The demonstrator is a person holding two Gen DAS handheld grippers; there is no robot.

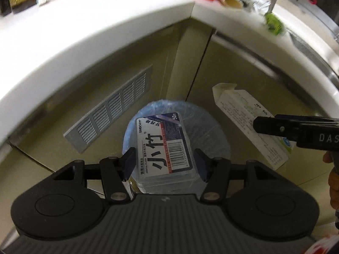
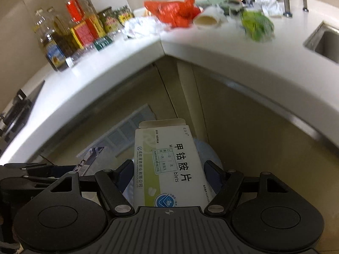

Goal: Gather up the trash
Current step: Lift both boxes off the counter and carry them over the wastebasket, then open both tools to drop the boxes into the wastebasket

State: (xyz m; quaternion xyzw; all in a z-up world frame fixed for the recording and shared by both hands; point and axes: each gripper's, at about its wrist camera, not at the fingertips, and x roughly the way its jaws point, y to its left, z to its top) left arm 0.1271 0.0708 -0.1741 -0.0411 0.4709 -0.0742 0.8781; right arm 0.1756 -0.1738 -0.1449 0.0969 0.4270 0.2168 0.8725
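The left gripper point(image 1: 164, 165) had its fingers clamped on the clear floss-pick box point(image 1: 164, 148), poised right over the blue-lined bin point(image 1: 214, 131) below the tabletop point(image 1: 89, 33). The right gripper point(image 2: 169, 180) gripped the medicine carton point(image 2: 169, 163) alongside, probably lined up for the same drop.

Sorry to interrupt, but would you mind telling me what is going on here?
A person is clearing trash. The left tool grips a clear floss-pick box, the right tool a white medicine carton. Both are poised over the bin with a blue liner below the counter, where more litter remains.
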